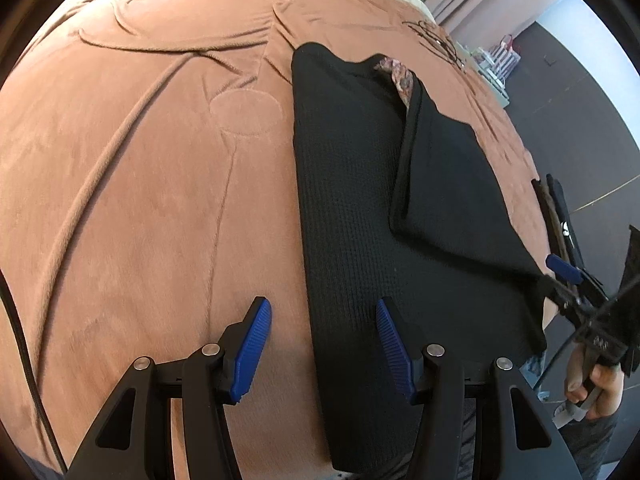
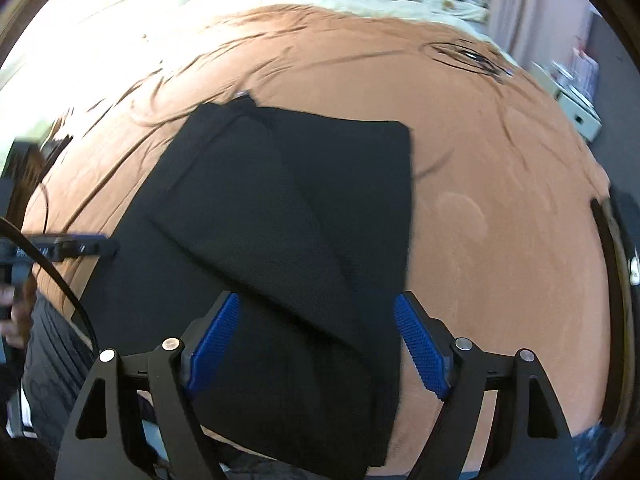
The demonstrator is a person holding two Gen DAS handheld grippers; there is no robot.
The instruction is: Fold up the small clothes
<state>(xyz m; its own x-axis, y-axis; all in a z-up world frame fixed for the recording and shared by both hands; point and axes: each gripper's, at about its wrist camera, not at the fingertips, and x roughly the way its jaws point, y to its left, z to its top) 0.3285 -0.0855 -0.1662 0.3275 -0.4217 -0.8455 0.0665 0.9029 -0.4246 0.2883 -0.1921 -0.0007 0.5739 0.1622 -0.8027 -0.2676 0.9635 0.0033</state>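
1. Two tools work over one black garment (image 1: 352, 208) spread on a bed covered by a tan blanket (image 1: 140, 160); the cloth lies directly ahead of both, and its near end drapes over the bed's edge beneath them.
2. Left tool (image 1: 323, 344): fingers spread wide, nothing between them. It hovers over the garment's left border, one pad above blanket, the other above cloth, probably placed to pin or pick up that side once the flap lands.
3. Right tool (image 2: 316, 344): in its own view the fingers stand apart, with black cloth running under the gap. In the left view it appears at the far right by a lifted corner of the flap (image 1: 452, 200), and whether it grips that corner I cannot tell.
4. That flap is turned diagonally inward across the body of the garment, which reads as a lengthwise fold under way, likely to narrow the piece before folding it short.
5. Hard to make out: a patterned scrap (image 1: 400, 76) peeks out at the garment's far end, perhaps a lining or another item. The right view is blurred, the near hem is cut off by the tools, and the garment's type stays unclear.
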